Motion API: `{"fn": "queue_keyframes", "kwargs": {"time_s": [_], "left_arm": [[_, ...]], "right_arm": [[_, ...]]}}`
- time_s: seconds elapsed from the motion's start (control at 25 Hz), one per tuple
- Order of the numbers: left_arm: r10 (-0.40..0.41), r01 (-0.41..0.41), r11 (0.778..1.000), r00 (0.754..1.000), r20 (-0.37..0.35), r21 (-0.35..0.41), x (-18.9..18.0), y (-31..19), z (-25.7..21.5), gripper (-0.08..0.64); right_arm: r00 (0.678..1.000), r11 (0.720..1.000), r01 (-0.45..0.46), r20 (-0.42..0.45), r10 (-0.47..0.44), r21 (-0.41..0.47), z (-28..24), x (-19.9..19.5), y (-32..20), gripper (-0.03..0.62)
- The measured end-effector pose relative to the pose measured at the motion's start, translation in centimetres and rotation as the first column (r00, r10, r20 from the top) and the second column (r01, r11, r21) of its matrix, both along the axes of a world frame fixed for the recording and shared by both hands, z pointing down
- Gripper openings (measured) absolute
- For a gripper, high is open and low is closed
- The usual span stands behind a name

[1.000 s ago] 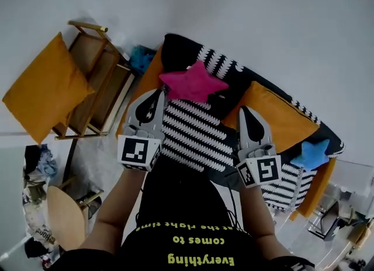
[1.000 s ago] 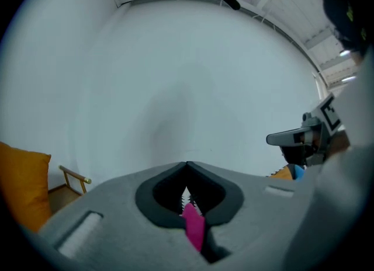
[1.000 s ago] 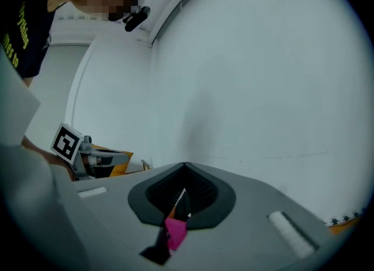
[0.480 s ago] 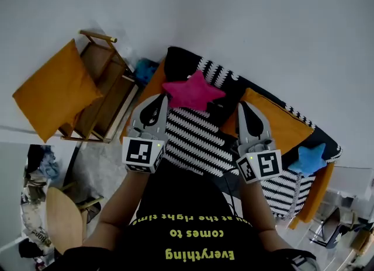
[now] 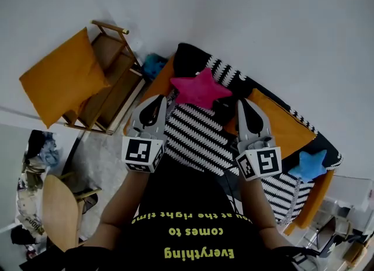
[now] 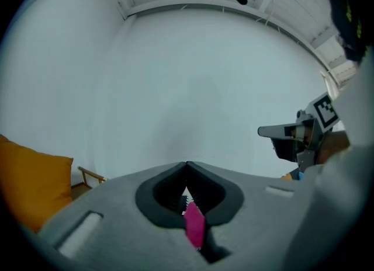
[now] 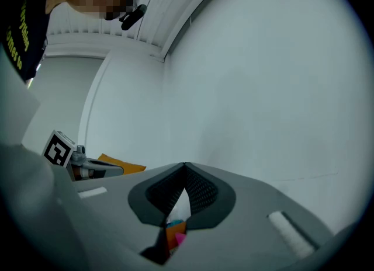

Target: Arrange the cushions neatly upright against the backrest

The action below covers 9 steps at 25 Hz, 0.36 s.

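Striped cushion (image 5: 196, 138) lies mid-sofa (image 5: 318, 197) between my left gripper (image 5: 162, 98) and right gripper (image 5: 241, 101), both with jaws together on nothing I can see, pink star (image 5: 200, 89) just beyond, so I judge most arranging remains.

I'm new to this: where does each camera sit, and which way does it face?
Head view: on the person's head, facing steeply down at the sofa and striped cushion; shirt, forearms, left gripper and right gripper show.
Left gripper view: on the left gripper, facing the white wall; its shut jaws show.
Right gripper view: on the right gripper, facing that wall; shut jaws too.
Shared: each gripper view catches the other gripper.
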<state>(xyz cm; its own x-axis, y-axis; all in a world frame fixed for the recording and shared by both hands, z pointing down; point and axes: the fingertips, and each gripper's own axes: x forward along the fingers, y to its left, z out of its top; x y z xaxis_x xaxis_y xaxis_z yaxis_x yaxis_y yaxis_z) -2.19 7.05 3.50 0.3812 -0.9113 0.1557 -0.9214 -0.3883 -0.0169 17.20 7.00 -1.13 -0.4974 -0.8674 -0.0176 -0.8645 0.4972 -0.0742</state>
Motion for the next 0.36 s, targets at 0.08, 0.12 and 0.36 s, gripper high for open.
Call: {"fn": "queue_keyframes", "kwargs": {"time_s": [0.08,0.12,0.36], "left_arm": [[-0.012,0.012,1.0,1.0,-0.003,0.0,-0.3,0.4,0.0,0.0],[-0.016,0.016,1.0,1.0,-0.003,0.002,-0.4,0.6,0.0,0.0],[-0.031,0.031,0.999,0.999,-0.008,0.019,-1.2,1.8,-0.6,0.0]], "right_arm": [[1.0,1.0,0.006,0.003,-0.006,-0.002,0.1,-0.1,0.3,0.011],[1.0,1.0,0.007,0.006,-0.007,-0.002,0.1,-0.1,0.4,0.011],[1.0,1.0,0.01,0.017,-0.01,-0.001,0.0,-0.7,1.6,0.011]]}}
